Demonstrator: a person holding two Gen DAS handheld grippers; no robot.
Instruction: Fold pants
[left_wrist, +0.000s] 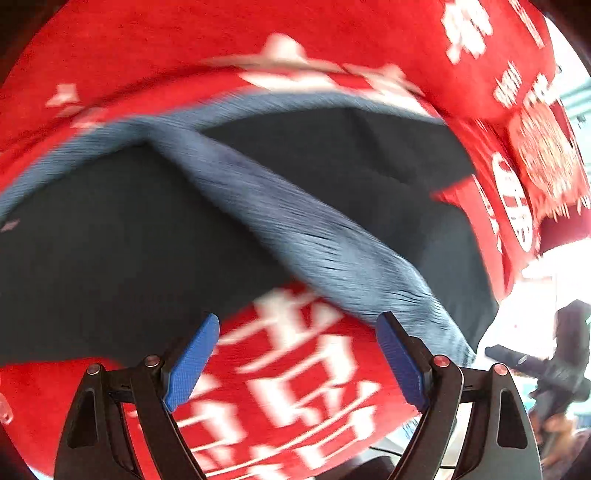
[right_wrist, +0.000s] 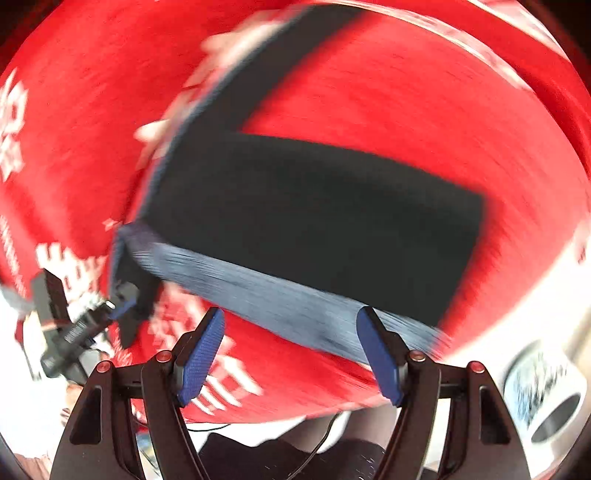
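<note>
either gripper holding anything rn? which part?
No. Left gripper and right gripper are both open with nothing between the fingers; the pants lie on the red cloth.

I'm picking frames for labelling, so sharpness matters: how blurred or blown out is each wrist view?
Left wrist: pants and red cloth streaked by motion blur, window area at right overexposed, left gripper sharp. Right wrist: stronger smear across pants, bright washout lower right, right gripper sharp.

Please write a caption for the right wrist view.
Open right gripper above dark pants with grey waistband on red cloth.
</note>
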